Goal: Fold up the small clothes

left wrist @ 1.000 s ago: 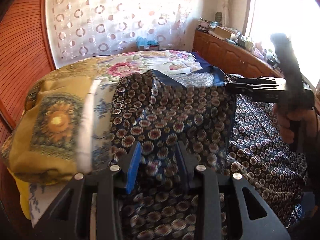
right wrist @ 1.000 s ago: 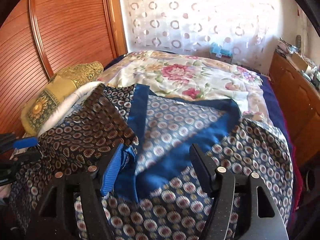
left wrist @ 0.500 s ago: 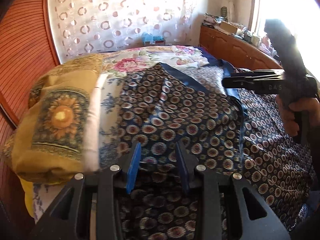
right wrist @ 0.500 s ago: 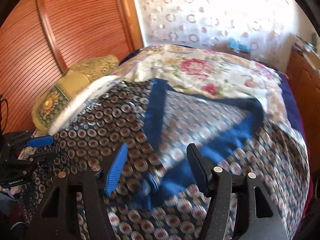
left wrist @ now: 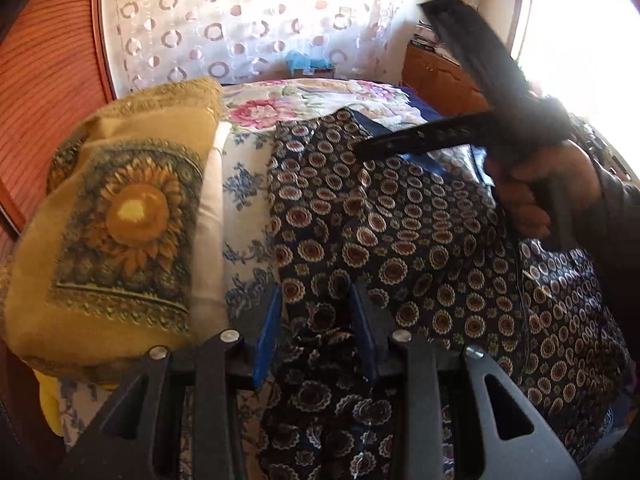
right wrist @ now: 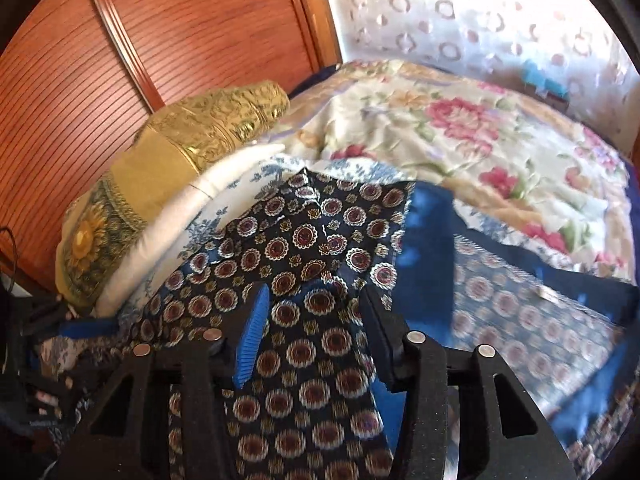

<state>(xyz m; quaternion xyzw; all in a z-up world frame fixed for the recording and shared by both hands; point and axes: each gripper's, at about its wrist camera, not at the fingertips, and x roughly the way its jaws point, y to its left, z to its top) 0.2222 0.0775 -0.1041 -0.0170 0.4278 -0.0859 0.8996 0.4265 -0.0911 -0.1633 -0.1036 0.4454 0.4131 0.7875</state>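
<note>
While both tools work the same cloth, going left to right: yellow sunflower-print cushion at 9 o'clock in the left wrist view, white-and-blue floral pillow beside it, then the dark navy garment with round medallion print and blue lining spread over the floral bedspread from centre to 3 o'clock.

Left gripper: jaws narrow, a bunched fold of the garment between the blue pads, looks pinched.

Right gripper: jaws closing, garment edge between them; can't confirm the pads are pressing yet. Hand on it at 2–3 o'clock in the left view.

Risks:
- Right jaws may catch only the top layer, so the lining slips out and the fold skews.
- Frames are blurred; a fast pull could yank cloth from the left pinch.
- Garment overlaps the pillow at 10 o'clock; dragging could snag it.
</note>
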